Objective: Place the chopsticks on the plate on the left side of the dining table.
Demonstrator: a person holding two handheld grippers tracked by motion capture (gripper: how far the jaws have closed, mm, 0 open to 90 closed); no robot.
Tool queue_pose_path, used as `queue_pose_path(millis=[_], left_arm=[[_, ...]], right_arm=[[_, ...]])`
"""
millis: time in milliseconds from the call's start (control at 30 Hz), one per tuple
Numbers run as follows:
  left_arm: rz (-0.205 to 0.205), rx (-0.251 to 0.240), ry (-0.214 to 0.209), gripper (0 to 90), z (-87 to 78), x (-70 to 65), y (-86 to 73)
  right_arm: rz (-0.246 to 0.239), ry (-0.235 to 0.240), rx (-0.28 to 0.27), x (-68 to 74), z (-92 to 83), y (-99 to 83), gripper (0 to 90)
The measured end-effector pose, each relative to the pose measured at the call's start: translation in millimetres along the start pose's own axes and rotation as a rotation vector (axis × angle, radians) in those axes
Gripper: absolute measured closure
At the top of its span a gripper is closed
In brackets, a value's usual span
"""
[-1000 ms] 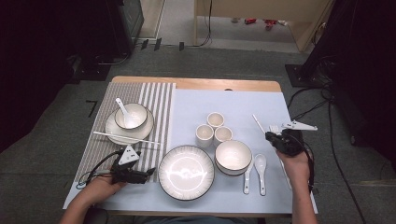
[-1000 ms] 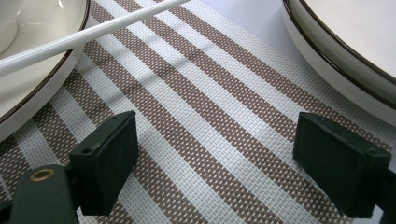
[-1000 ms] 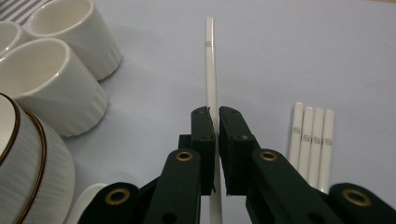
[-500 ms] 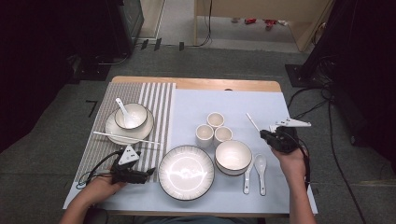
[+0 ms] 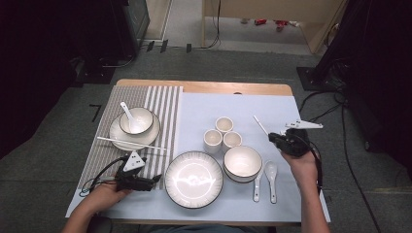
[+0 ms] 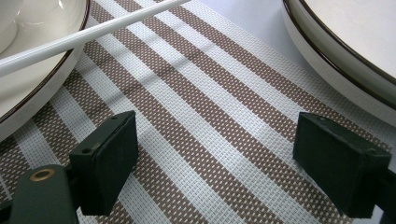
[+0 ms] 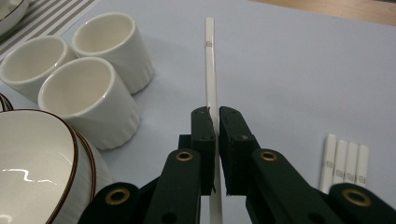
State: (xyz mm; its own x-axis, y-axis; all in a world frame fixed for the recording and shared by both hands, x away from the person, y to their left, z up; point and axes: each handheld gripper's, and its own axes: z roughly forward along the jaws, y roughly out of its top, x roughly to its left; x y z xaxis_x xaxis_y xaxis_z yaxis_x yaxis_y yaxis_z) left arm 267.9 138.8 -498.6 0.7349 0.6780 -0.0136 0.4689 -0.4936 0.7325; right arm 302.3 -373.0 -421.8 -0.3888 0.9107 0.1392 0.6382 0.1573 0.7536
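1. Dark room, grey floor, cables around; wooden table (image 5: 204,87) under a pale blue mat (image 5: 243,109) and a striped placemat (image 5: 167,102).
2. Right gripper (image 7: 216,116) has its jaws pressed together, pinching a white chopstick (image 7: 210,60); the stick juts ahead of the jaws, its lower end cut off at the frame bottom.
3. Three white cups (image 7: 88,88) sit just left of those jaws; a bowl (image 7: 32,168) nearer left is cropped.
4. Four more chopsticks (image 7: 345,161) lie right of the jaws, partly hidden behind the gripper body.
5. Left gripper (image 6: 215,154) has its jaws spread, nothing between them, over the striped mat; a plate (image 6: 345,51) at right and a chopstick-bearing dish (image 6: 28,88) at left are both cut off.
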Motion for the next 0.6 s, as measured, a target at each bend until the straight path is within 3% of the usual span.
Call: queue_pose_path(millis=[600], left_arm=[[0.001,-0.001,0.001,14.6,0.1,-0.2,0.0]], right_arm=[[-0.03,0.022,0.008,10.0,1.6,9.4,85.5]])
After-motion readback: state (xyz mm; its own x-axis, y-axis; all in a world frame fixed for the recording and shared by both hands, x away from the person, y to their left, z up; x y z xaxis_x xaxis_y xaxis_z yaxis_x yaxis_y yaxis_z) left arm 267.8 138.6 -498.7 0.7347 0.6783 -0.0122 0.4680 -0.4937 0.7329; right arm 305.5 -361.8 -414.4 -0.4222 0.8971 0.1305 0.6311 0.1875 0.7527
